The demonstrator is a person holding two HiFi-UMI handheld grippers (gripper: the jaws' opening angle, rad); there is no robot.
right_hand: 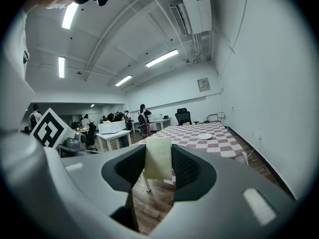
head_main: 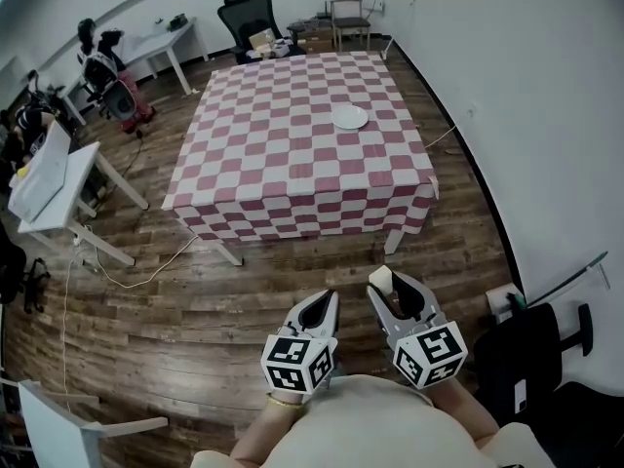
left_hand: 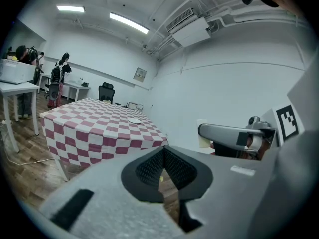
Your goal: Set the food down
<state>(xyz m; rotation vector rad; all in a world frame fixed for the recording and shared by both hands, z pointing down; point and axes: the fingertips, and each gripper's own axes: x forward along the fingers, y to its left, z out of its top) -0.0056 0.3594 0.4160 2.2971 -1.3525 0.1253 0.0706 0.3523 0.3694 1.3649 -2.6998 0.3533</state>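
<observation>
Nothing set down yet: right gripper point(head_main: 396, 295) clamps a pale food slice point(right_hand: 158, 158), left gripper point(left_hand: 163, 169) is closed on nothing, white plate point(head_main: 350, 117) well away.

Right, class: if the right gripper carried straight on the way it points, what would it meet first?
Probably the near edge of the checked table. The right gripper, holding the food, points over the wooden floor towards it, with nothing standing between; depth is hard to judge.
</observation>
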